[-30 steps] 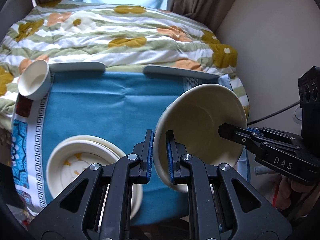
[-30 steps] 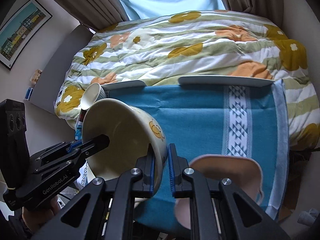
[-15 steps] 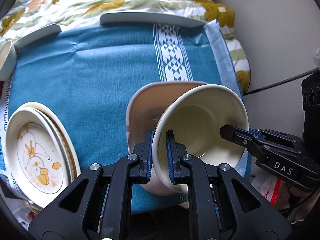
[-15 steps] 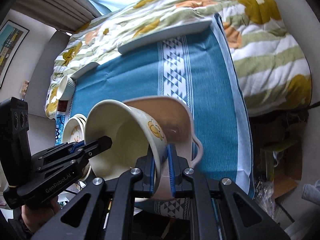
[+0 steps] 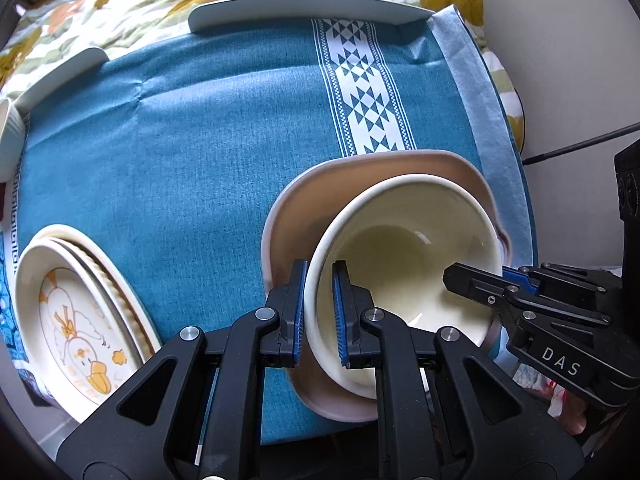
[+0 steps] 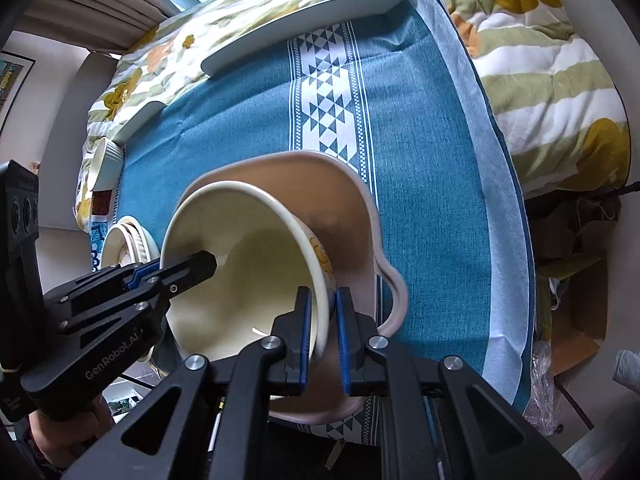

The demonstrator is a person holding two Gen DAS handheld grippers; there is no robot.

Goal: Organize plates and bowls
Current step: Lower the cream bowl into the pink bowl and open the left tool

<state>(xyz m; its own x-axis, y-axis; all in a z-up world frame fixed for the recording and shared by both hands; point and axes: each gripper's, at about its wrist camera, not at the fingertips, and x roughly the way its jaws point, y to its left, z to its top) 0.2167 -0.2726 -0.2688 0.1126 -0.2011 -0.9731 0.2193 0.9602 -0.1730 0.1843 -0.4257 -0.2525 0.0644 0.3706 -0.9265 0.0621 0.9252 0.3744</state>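
A cream bowl [image 5: 400, 256] [image 6: 248, 264] with a yellow print on its outside is held tilted by both grippers. My left gripper [image 5: 319, 312] is shut on its left rim, and my right gripper [image 6: 323, 332] is shut on the opposite rim. The bowl hangs low inside a pinkish dish with a side handle [image 5: 304, 208] [image 6: 360, 232], which rests on the blue cloth; whether they touch I cannot tell. A stack of cream plates with a duck picture [image 5: 76, 320] [image 6: 128, 244] lies at the cloth's left edge.
The blue patterned cloth [image 5: 180, 140] covers a small table beside a flowered quilt [image 6: 540, 64]. Two pale flat plates [image 5: 304, 6] lie along the far edge. A small ribbed white cup [image 6: 106, 162] stands at the far left corner. Clutter and a cable lie below on the right.
Both grippers carried the bowl down and to the right, from beside the duck plates to over the pinkish dish, then lower into it. Both grips stayed shut.
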